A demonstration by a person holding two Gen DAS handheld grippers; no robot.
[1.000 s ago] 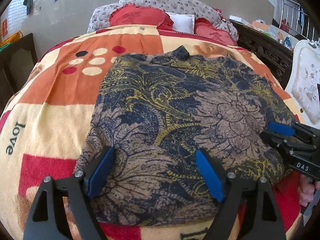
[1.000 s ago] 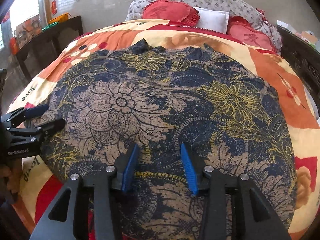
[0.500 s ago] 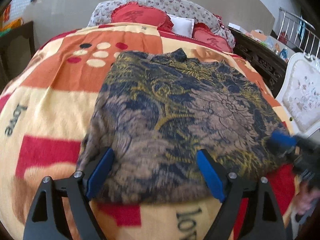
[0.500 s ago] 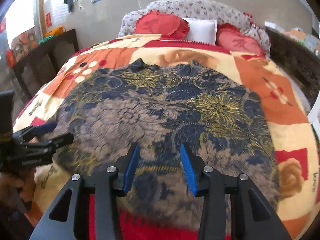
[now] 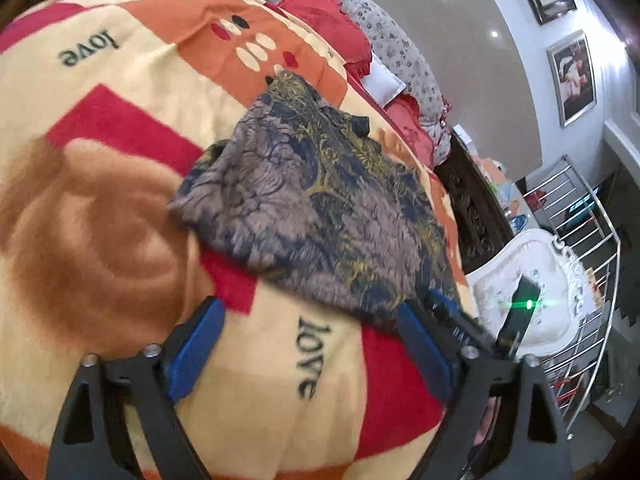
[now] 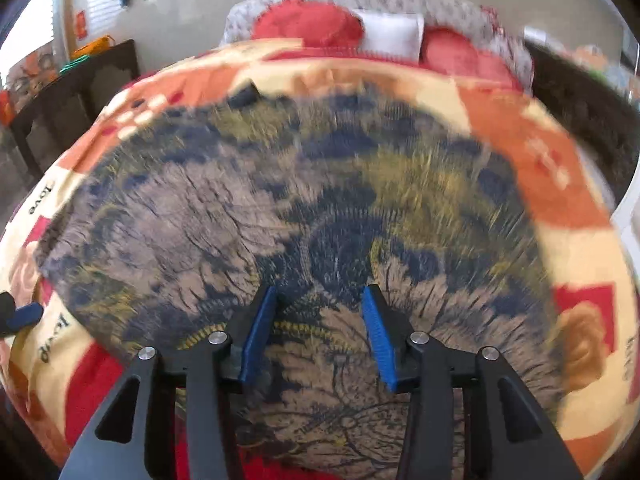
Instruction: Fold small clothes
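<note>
Floral garment lies spread on the blanket, both grippers open.

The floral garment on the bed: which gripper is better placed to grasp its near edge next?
Probably the right gripper: it hovers open over the floral garment, while the left gripper is open over bare blanket, beside it.

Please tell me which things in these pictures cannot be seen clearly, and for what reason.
- Garment pattern: motion-blurred in the right wrist view.
- Garment's near hem: hidden behind the right gripper there.
- Right gripper in the left wrist view: mostly covered by the left gripper.
- Items on the dark cabinet: too small.
</note>
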